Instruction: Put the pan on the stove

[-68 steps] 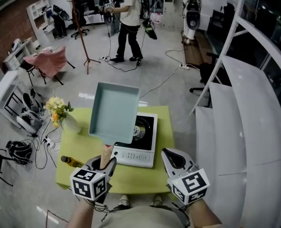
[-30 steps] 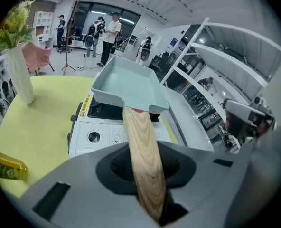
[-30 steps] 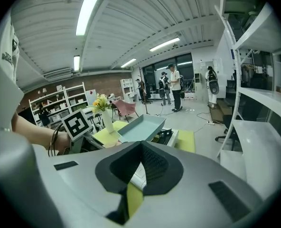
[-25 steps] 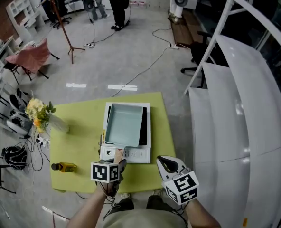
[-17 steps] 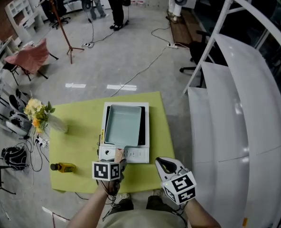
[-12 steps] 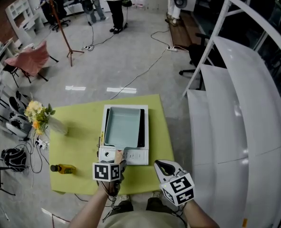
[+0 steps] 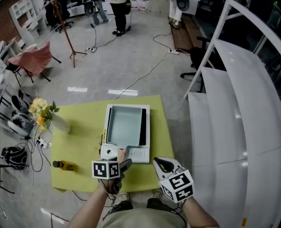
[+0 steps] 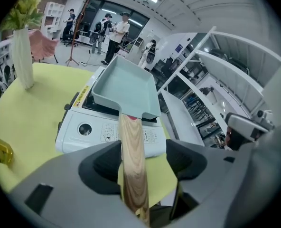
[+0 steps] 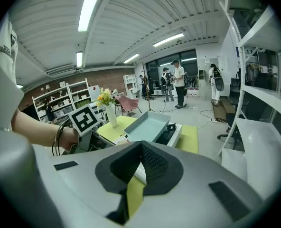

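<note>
Here, pan [image 7: 124, 125] on stove [image 7: 132, 154], flowers [image 7: 39, 109] in vase [image 7: 60, 124]

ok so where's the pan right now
In the head view the teal pan sits on the white stove on the yellow-green table, its wooden handle pointing back toward the person; the flower vase stands off to its left.

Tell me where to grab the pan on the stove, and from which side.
Grip the wooden handle, coming from the near edge of the table. It juts from the pan over the control panel of the stove toward you and is narrow; the pan's square body looks too wide for jaws.
</note>
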{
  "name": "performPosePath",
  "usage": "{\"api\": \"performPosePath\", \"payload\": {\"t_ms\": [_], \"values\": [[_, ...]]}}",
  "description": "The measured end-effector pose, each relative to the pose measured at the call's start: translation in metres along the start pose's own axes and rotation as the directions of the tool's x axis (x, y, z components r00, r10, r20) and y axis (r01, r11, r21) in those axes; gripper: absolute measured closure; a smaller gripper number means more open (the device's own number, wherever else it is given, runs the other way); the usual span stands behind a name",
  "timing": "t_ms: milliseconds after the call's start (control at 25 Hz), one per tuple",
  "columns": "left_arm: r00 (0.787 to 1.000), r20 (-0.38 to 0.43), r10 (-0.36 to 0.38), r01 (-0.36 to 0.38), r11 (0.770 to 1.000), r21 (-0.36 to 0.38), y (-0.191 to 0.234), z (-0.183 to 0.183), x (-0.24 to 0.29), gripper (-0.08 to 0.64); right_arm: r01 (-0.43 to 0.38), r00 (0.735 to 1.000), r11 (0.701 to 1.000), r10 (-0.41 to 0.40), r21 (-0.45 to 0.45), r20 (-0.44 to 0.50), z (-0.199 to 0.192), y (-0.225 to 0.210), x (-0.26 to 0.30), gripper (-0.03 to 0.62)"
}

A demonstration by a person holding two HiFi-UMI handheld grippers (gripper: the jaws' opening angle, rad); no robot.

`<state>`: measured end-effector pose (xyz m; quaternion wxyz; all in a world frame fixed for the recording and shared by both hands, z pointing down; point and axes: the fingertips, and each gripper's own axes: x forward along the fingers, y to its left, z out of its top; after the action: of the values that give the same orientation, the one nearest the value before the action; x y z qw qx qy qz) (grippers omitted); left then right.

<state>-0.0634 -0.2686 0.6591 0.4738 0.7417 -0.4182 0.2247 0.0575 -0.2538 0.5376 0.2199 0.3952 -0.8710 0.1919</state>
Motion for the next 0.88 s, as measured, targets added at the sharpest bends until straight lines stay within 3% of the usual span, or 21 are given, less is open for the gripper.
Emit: {"api": "performPosePath", "payload": {"t_ms": [160,240,560,880], "values": [[0.999,0.031,0.038,-0.038,0.999,0.002,0.004,0.007,-0.005,0.286,-0.007,1.000,1.000,0.007,-0.016,0.005,0.003,0.008,-0.003,0.586],[0.996,0.039,0.077,-0.077,0.997,0.004,0.011,0.009,-0.009,0.425,-0.007,1.000,1.000,0.008,-0.018,0.006,0.003,0.012,-0.005,0.586],[0.995,0.041,0.086,-0.085,0.996,-0.026,0.015,0.004,-0.005,0.456,-0.005,1.000,1.000,0.005,-0.010,-0.009,-0.008,0.014,-0.007,0.586],[0.996,0.078,0.044,-0.038,0.997,-0.071,0.010,0.033,-0.010,0.460,0.001,1.000,1.000,-0.001,-0.005,-0.017,-0.008,0.007,-0.004,0.586]]}}
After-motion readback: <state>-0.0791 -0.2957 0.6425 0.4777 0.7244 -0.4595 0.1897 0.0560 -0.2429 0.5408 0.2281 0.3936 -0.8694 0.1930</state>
